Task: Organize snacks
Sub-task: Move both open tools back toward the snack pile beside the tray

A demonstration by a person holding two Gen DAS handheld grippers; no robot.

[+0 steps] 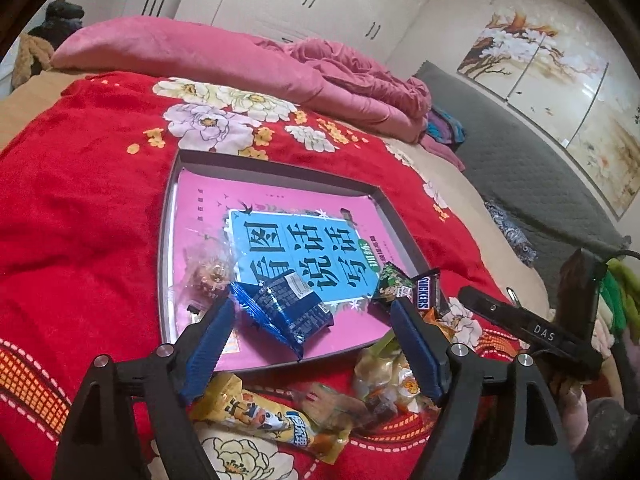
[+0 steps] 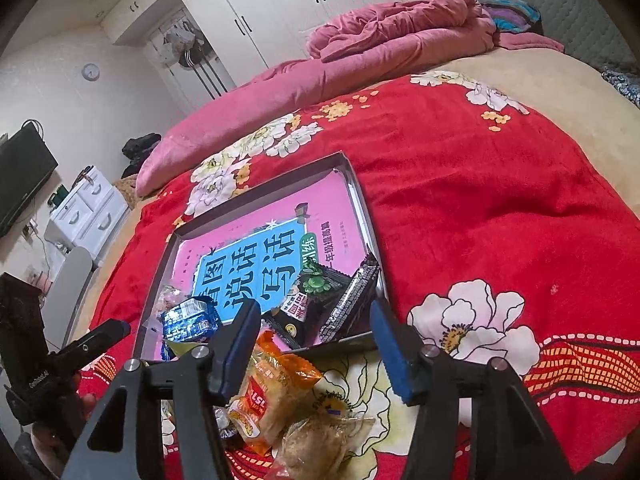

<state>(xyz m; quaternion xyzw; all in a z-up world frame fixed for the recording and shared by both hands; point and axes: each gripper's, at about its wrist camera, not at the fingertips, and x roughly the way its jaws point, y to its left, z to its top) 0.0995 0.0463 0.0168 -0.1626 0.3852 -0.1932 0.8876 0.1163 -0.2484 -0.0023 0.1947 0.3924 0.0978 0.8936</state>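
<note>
Blue pads: both hand-held grippers carry blue-padded fingers on black frames.
Left hand-held gripper (image 1: 312, 328): spread wide and released, holding nothing; it hangs over the near edge of the tray, with the blue packet seen between its fingers.
Right hand-held gripper (image 2: 316, 344): also released, fingers well apart, empty; it hangs over the loose snacks just off the tray's near edge.
Blue packet (image 1: 286, 310): crinkled foil wrapper lying inside the tray, near its near edge, partly on the book.
Clear-wrapped snack (image 1: 208, 270): inside the tray toward its near-left corner, just beside the blue packet.
Green packet (image 1: 394, 282): in the tray's near-right corner, touching the Snickers bar.
Snickers bar (image 1: 426, 290): propped against the tray's right rim at the near-right corner.
Tray (image 2: 360, 196): shallow dark-rimmed box on the bed, with a pink and blue book (image 2: 256, 276) lying flat in it.
Orange packet (image 2: 272, 392): on the blanket, just outside the tray's near edge.
Yellow packet (image 1: 260, 420): on the blanket, near the tray's near edge.
Clear bag (image 1: 388, 380): loose on the blanket beside the yellow packet.
Blanket (image 2: 480, 200): red with large flowers, spread across the bed under the tray.
Pink quilt (image 1: 240, 60): bunched along the bed's far edge.
</note>
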